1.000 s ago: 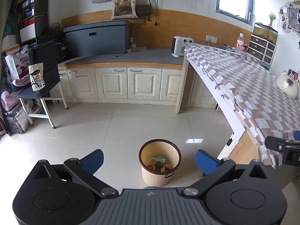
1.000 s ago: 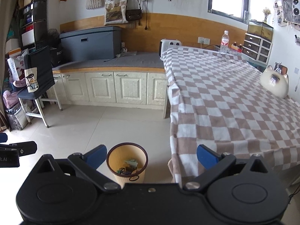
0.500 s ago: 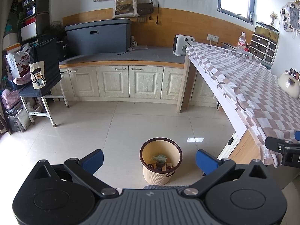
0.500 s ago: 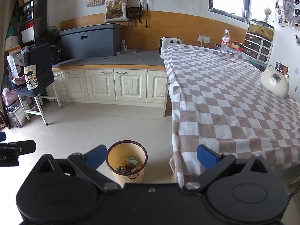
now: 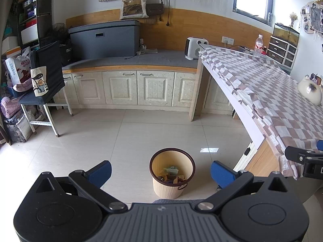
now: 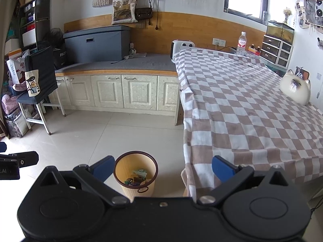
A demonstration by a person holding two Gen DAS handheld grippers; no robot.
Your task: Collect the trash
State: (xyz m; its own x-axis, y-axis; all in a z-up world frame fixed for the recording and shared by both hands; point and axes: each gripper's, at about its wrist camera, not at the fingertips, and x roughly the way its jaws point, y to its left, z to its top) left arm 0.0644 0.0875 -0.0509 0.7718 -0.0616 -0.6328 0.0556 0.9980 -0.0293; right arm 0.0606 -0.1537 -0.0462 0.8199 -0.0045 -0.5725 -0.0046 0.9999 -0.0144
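While both tools hang above the tiled floor (image 5: 84,141), the left gripper (image 5: 160,170) stands spread to its widest, blue fingers (image 5: 100,171) far apart, holding nothing and touching nothing. Right gripper (image 6: 162,168): likewise fully spread, nothing between its pads, nothing in contact. Trash bin (image 5: 172,176): beige, dark-rimmed, upright on the floor, directly ahead of and below the left gripper, framed between its fingers; from the right gripper it sits ahead and below, just inside the left finger. Contents: a small heap of mixed trash (image 5: 171,175) at the bottom, items too small to identify. Table under a checkered cloth (image 6: 242,111): ahead and to the right of both grippers, its hanging edge near the bin, not touching it.
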